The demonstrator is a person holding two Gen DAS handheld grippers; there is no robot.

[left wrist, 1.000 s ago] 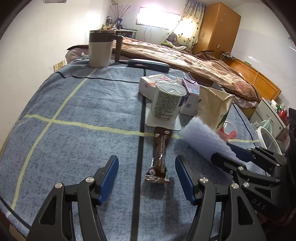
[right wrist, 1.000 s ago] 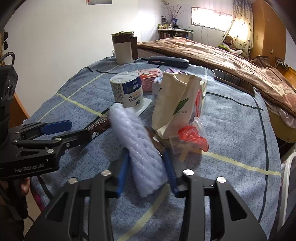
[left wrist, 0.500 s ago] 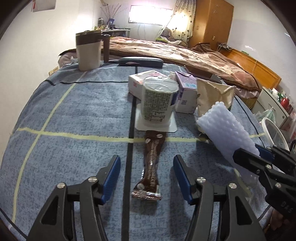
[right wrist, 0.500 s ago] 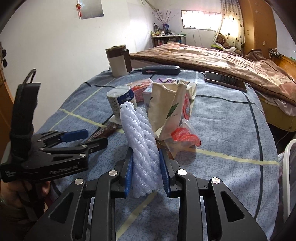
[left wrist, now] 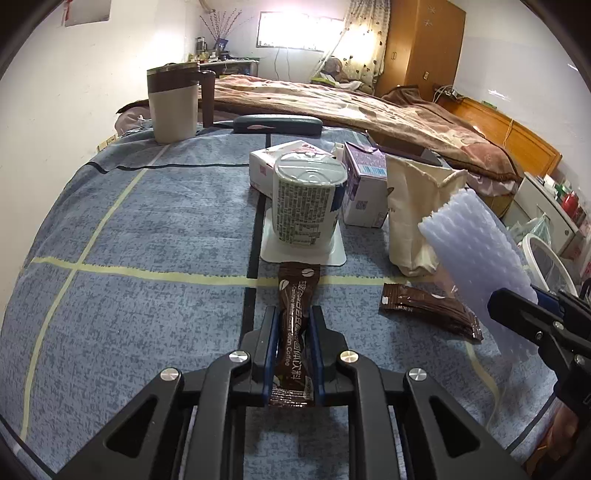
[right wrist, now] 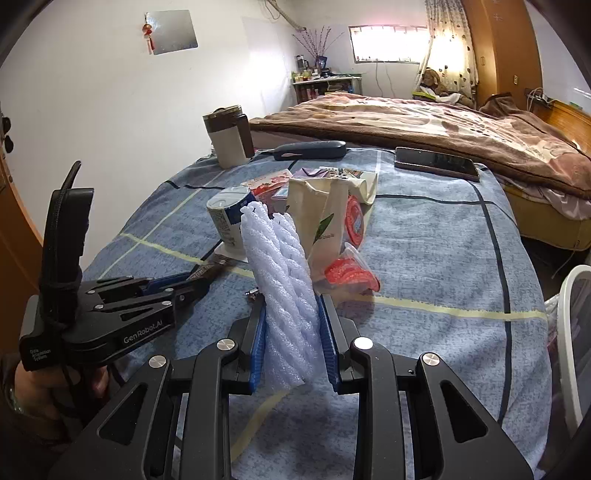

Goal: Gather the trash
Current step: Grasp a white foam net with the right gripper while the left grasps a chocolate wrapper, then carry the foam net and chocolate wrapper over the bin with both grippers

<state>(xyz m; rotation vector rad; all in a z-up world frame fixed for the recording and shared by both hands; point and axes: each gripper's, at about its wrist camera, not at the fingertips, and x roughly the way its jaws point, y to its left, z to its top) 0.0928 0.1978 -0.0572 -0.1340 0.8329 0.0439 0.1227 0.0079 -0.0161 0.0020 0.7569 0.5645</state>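
Brown coffee sachet [left wrist: 294, 334], white ribbed foam [right wrist: 282, 291], blue tablecloth [left wrist: 166, 229] (yellow-lined).

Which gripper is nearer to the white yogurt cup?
Left. The left gripper, shut on the coffee sachet, points straight at the yogurt cup; the right gripper, holding foam netting, sits farther right.

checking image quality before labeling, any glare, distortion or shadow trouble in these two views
Left wrist view: window blown out, fisheye bends the tablecloth lines, coffee sachet print sharp. Right wrist view: window glare too, foam net sharp, dark vignette in the corners.
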